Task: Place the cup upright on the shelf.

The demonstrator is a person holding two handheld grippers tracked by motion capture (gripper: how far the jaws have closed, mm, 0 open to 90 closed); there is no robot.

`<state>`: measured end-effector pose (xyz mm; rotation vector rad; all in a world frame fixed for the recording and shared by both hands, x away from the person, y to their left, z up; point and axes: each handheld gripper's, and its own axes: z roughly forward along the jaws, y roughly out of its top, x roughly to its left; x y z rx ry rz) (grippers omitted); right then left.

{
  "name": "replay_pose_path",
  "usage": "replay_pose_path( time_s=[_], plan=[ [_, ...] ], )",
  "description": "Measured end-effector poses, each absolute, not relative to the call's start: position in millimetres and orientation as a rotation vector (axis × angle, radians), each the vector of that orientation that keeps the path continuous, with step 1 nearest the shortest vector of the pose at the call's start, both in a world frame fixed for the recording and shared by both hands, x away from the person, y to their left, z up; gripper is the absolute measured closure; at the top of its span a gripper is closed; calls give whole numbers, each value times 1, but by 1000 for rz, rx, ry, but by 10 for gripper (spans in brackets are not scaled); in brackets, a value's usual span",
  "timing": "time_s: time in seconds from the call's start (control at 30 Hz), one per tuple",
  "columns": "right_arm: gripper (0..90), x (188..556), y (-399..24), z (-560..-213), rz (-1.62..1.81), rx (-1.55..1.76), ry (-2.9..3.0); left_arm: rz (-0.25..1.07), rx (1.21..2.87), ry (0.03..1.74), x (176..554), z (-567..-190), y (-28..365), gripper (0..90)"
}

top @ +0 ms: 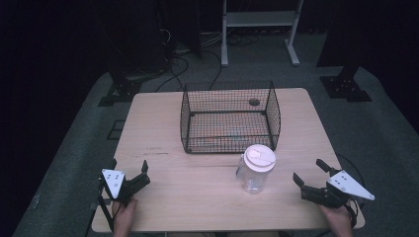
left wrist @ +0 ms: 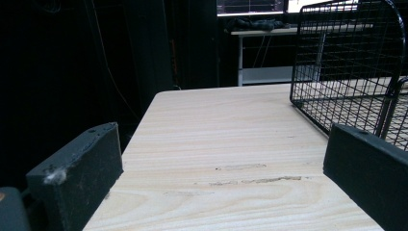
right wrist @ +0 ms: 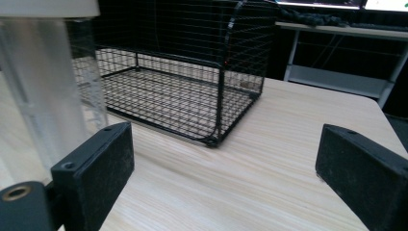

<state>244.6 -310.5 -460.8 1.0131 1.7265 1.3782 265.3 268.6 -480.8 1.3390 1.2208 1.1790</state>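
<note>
A clear plastic cup with a white lid (top: 256, 169) stands upright on the wooden table (top: 163, 128), just in front of a black wire basket (top: 230, 117). The basket looks empty. My left gripper (top: 129, 169) rests at the table's near left corner, open, nothing between its jaws. My right gripper (top: 309, 172) sits open at the near right, a short way right of the cup. In the right gripper view the cup (right wrist: 45, 82) stands at the left beyond the left jaw, with the basket (right wrist: 183, 72) behind it. The basket's corner (left wrist: 346, 67) shows at the right of the left gripper view.
A white metal frame (top: 259, 29) and cables lie on the floor beyond the table. Black stand bases (top: 346, 86) sit at both far corners. A small dark hole (top: 254, 102) marks the tabletop behind the basket. Bare wood stretches left of the basket.
</note>
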Motion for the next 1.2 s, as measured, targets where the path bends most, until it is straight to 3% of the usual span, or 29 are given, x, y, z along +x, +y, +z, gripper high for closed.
replay_pose_path(
  time_s=[1.2],
  plan=[
    [9,228,-261,-433,1491,829,1831,1189,1345,1220,265,-481,267,0]
  ],
)
